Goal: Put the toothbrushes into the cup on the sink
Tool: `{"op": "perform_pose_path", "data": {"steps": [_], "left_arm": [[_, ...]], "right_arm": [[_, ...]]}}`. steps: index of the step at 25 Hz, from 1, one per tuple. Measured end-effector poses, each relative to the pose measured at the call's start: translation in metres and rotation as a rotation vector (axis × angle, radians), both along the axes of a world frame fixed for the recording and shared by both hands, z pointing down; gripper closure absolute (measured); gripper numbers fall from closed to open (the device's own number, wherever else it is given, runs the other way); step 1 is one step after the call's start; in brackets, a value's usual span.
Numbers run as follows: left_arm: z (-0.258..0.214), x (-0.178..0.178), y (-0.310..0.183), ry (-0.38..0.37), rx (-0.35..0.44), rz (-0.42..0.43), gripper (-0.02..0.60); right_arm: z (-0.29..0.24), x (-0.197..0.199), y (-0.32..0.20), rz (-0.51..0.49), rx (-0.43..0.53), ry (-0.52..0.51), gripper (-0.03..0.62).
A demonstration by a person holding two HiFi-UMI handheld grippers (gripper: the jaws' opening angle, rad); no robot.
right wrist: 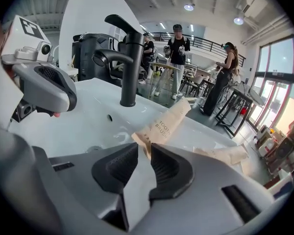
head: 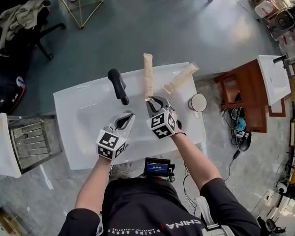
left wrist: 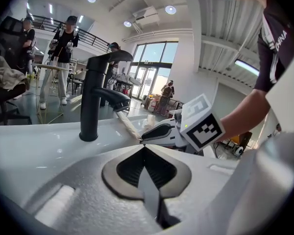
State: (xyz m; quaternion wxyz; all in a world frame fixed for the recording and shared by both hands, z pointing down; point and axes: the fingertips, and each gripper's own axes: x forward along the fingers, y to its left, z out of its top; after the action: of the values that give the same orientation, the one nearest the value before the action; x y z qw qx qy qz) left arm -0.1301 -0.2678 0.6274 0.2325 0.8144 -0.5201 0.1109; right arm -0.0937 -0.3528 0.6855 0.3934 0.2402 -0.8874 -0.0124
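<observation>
Two wrapped toothbrushes (head: 148,75) lie on the sink (head: 73,112), cup (head: 197,103) at three o'clock. Pickup step: our right gripper (head: 155,101), jaws spread, frames one's near end; left gripper (head: 129,116) jaws pressed together, empty. Next we'd pinch squarely.

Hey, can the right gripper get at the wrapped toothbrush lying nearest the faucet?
Probably yes: the right gripper holds its jaws open right at the near end of that wrapped toothbrush, nothing blocking; the faucet stands aside.

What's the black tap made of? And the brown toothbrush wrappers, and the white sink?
Tap: probably metal, matte black coating, with only soft highlights. Toothbrush wrappers: tan paper, it seems, creased and printed. Sink: glossy white, likely ceramic; it mirrors the lights.
</observation>
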Motion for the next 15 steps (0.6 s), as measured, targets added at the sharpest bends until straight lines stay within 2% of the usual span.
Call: {"op": "perform_pose_path", "data": {"steps": [7,15], "left_arm": [[0.003,-0.009,0.0,0.001,-0.004,-0.011,0.578],[-0.007,-0.011,0.001,-0.004,0.013,0.012,0.578]], "right_arm": [[-0.003,-0.007,-0.003,0.008,0.031,-0.012,0.572],[-0.026,-0.008,0.003,0.026,0.02,-0.051,0.582]]}}
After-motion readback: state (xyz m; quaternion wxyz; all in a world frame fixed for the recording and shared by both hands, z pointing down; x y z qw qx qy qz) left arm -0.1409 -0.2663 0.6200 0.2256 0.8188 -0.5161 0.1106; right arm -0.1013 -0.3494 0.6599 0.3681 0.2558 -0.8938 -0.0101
